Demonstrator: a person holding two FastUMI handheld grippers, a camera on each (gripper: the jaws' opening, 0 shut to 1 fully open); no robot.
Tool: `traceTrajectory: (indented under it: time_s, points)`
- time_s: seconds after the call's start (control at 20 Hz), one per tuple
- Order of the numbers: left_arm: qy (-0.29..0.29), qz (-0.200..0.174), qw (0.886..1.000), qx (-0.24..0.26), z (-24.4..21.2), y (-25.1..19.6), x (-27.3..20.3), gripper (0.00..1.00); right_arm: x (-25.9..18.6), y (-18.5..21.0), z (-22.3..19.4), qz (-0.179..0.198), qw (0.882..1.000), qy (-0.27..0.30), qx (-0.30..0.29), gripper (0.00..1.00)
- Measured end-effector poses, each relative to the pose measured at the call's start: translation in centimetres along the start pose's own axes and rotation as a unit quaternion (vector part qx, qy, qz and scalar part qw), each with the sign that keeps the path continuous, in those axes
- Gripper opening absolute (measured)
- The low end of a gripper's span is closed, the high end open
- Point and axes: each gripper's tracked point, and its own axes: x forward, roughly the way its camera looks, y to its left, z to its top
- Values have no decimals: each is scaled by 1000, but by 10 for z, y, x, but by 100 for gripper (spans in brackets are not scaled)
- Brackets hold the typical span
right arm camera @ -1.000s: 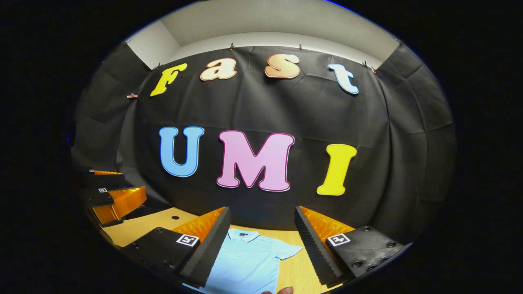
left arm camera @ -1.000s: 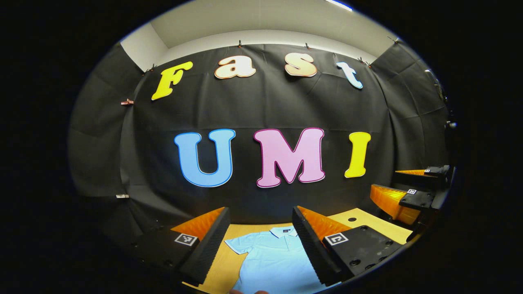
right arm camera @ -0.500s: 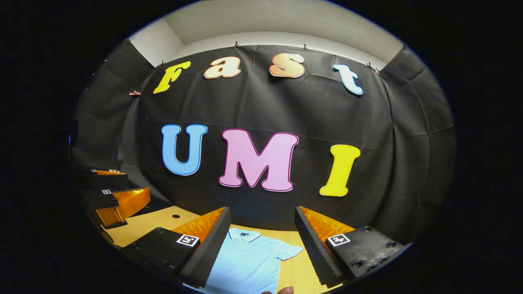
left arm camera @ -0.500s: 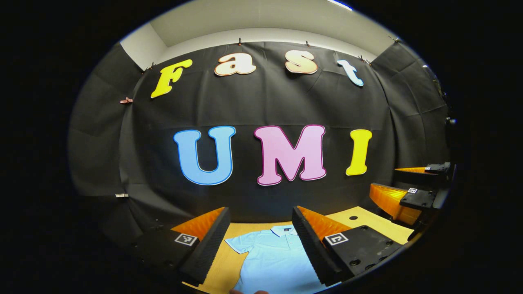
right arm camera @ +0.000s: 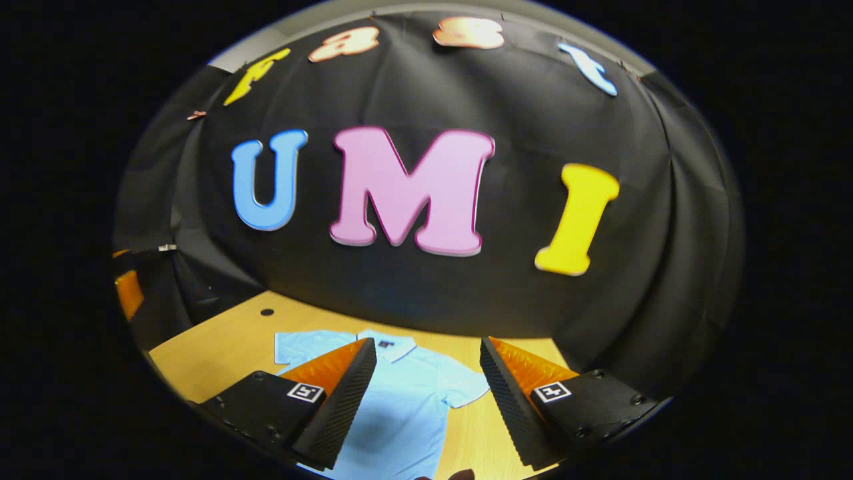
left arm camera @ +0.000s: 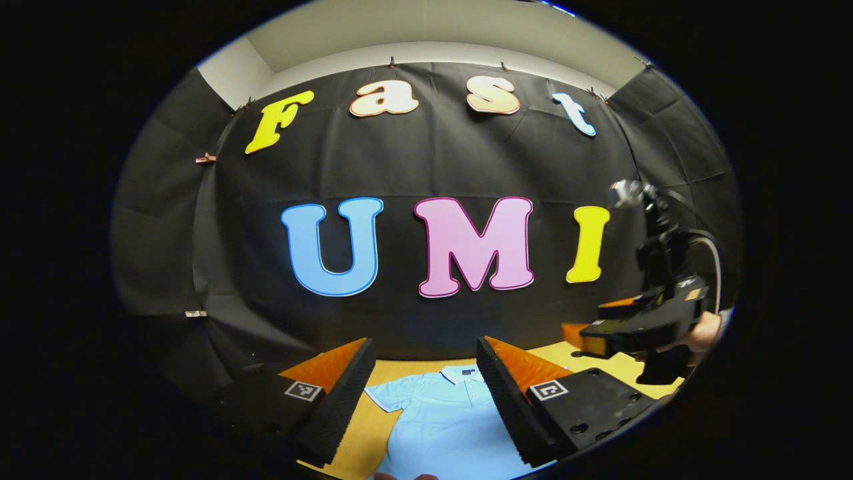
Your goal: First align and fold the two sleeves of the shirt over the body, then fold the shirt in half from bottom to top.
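Observation:
A light blue polo shirt (right arm camera: pixel 406 407) lies flat on the wooden table (right arm camera: pixel 213 347), collar toward the wall and both short sleeves spread out. My right gripper (right arm camera: pixel 427 344) hangs open above the shirt's chest, tilted down at it, with nothing between its fingers. In the left gripper view the shirt (left arm camera: pixel 440 420) lies below my open left gripper (left arm camera: pixel 424 344), which is also empty. The right gripper (left arm camera: pixel 600 333) hovers over the table at that view's right side, held by a hand (left arm camera: pixel 706 330).
The black cloth wall rises right behind the table's far edge. A small round hole (right arm camera: pixel 266 311) sits in the tabletop at the back left. Bare wood (left arm camera: pixel 373 427) borders the shirt. A fingertip (right arm camera: pixel 460 475) shows at the bottom edge.
The right gripper has moved forward over the table and tipped down toward the shirt, so more of the shirt shows. The left gripper has hardly moved. Both stay open.

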Motion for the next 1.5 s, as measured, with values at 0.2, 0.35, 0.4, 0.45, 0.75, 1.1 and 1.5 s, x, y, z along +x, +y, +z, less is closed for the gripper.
traceTrajectory:
  time_s: [0.2,0.35,0.4,0.45,0.75,1.1,1.5]
  points:
    - [18,11,1000,4,-14,-1,6,97,76,-49,-57,-34,997,69,28,98]
    - [31,24,999,8,-23,0,8,97,126,-73,-99,-53,990,119,50,98]
    - [35,28,999,10,-25,0,9,98,137,-80,-112,-60,987,136,57,98]
    - [39,31,999,11,-28,-1,10,97,148,-85,-125,-65,984,151,64,98]
    - [64,50,997,12,-45,0,13,97,200,-104,-188,-91,967,220,87,98]
    - [77,68,995,15,-56,4,9,97,222,-121,-232,-108,949,272,113,98]
    - [84,77,993,20,-61,9,3,98,231,-117,-242,-112,944,284,121,87]
